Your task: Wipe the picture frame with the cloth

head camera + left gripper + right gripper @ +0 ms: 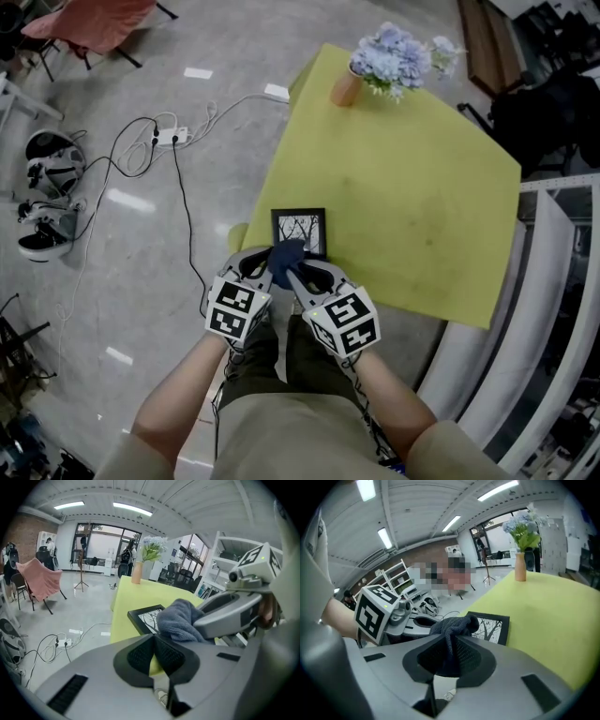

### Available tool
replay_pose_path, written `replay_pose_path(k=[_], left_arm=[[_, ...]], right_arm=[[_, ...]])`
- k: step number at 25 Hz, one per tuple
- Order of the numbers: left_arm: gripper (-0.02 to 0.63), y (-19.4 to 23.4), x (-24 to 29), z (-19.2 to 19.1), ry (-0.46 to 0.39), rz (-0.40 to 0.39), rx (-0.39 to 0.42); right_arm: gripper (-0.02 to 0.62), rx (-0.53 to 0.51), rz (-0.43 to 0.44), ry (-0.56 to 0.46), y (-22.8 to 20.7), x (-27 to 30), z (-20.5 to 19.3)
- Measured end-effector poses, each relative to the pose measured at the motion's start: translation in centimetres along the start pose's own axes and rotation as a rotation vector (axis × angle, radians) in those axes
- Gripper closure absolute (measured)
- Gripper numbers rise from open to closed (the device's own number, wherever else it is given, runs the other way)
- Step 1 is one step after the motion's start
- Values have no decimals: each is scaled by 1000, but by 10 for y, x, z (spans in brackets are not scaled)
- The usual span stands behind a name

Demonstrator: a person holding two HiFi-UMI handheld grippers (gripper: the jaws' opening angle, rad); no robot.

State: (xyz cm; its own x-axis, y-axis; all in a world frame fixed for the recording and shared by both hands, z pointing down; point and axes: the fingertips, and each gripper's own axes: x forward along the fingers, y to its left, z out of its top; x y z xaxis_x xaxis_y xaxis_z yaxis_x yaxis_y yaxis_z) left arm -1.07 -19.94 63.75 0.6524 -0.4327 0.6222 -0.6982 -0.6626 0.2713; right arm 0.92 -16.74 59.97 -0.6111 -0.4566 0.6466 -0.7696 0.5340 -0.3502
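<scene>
A black picture frame [298, 230] with a tree print lies flat at the near left edge of the yellow table [403, 187]. A dark blue cloth [286, 262] hangs over the frame's near edge, pinched in my right gripper [294, 271], which is shut on it. In the right gripper view the cloth [452, 626] bunches between the jaws of the right gripper [449, 641], just short of the frame [493, 627]. My left gripper [259, 264] sits close beside it on the left. Its jaws [153, 638] are shut with nothing in them, below the cloth [180, 619] and the frame [142, 617].
A vase of pale blue flowers [349, 84] stands at the table's far corner. On the floor to the left lie a power strip with cables [169, 137] and headgear [52, 164]. A pink-draped chair [89, 23] is further off. White shelving [553, 281] runs along the right.
</scene>
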Motion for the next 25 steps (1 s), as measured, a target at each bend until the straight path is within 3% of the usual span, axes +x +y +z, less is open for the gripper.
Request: replay_pose_path(k=[3,8,16,20,25], left_arm=[[597,0,0,0,-3,-8,12],[595,0,1,0,-1,-24,-1],[595,-2,1,-1,-7,-27,17],[597,0,0,-1,14,-43,-5],[598,6,-9,5,2,-14,-1]], right_arm=[[538,56,-1,12,-6,6,-14],[537,-2,-38,44,-16,-1,-27],[532,6,-169,34,-50,-32,-35],[537,10,-287,46,-75,-54,-41],[540,83,-359,-1,-106,-91,-34]])
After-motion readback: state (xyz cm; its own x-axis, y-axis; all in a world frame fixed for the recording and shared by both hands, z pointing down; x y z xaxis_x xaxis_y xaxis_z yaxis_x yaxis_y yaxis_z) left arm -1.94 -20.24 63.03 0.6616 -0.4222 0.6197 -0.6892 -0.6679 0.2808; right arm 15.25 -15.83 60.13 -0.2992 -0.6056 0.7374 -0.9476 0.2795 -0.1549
